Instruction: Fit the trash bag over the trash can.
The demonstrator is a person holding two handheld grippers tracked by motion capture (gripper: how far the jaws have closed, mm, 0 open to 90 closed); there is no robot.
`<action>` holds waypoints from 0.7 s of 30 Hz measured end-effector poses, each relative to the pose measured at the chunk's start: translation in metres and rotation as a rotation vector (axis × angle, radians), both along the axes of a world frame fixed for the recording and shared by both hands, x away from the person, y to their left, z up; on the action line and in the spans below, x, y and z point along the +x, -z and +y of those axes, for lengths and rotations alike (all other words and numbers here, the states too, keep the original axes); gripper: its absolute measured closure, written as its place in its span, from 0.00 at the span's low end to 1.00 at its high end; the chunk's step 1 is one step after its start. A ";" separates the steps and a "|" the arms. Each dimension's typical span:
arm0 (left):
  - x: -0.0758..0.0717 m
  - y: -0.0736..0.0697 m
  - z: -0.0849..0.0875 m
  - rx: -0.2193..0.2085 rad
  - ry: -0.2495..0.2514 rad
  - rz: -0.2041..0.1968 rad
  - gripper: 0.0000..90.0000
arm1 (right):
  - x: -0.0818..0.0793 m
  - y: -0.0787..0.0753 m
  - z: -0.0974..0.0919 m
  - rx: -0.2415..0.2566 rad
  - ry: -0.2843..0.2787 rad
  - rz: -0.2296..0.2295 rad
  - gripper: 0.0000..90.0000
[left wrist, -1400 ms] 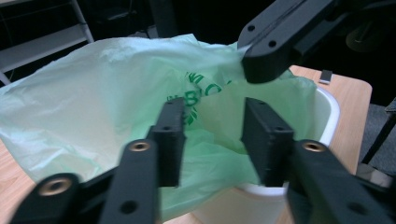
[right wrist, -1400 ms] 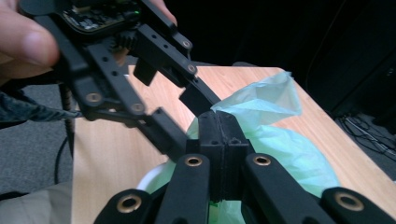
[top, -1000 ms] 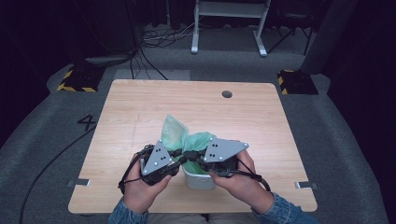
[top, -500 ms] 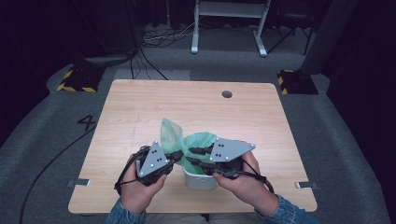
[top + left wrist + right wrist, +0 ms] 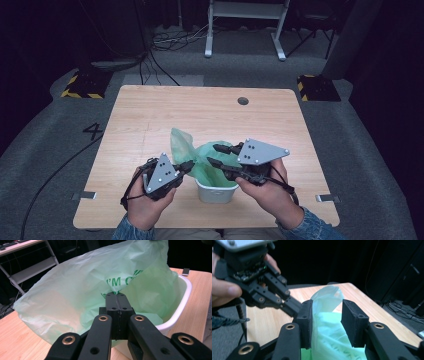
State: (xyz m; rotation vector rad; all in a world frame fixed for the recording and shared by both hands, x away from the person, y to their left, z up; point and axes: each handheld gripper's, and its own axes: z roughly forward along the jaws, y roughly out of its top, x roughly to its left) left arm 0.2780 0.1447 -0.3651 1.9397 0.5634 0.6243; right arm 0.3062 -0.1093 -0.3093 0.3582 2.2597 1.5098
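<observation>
A white bin [image 5: 216,192] stands at the table's [image 5: 150,115] near edge, with a green bag [image 5: 192,155] lying in and over it. Left gripper [image 5: 186,165]: jaws closed on the bag's edge. Right gripper [image 5: 217,155]: jaws wide apart above the bag.

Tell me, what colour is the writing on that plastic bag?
Dark green on the pale green bag, clearest in the left gripper view.

The far half of the pale wooden bench [image 5: 150,115] is lying open for passage (one small dark hole [image 5: 243,101] aside). Nearer, the billowing translucent green plastic bag [image 5: 187,150] is crowding the small white plastic tub [image 5: 216,192].
</observation>
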 end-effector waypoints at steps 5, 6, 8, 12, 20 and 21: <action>0.000 0.000 0.000 -0.001 0.003 0.000 1.00 | 0.002 0.000 0.001 0.010 0.017 0.013 0.66; 0.000 0.000 -0.001 -0.004 0.004 0.002 1.00 | 0.002 0.001 0.001 0.008 0.019 0.014 0.66; 0.000 0.000 -0.001 -0.008 0.004 0.001 1.00 | 0.002 0.002 0.003 0.002 0.009 0.024 0.65; 0.000 0.000 -0.003 -0.008 0.010 0.002 1.00 | 0.002 0.008 0.010 -0.014 -0.002 0.043 0.63; 0.000 0.000 -0.004 -0.013 0.015 0.003 1.00 | 0.003 0.014 0.017 -0.047 -0.023 0.077 0.74; 0.000 0.001 -0.004 -0.015 0.017 0.006 1.00 | 0.004 0.016 0.017 -0.058 -0.030 0.090 0.81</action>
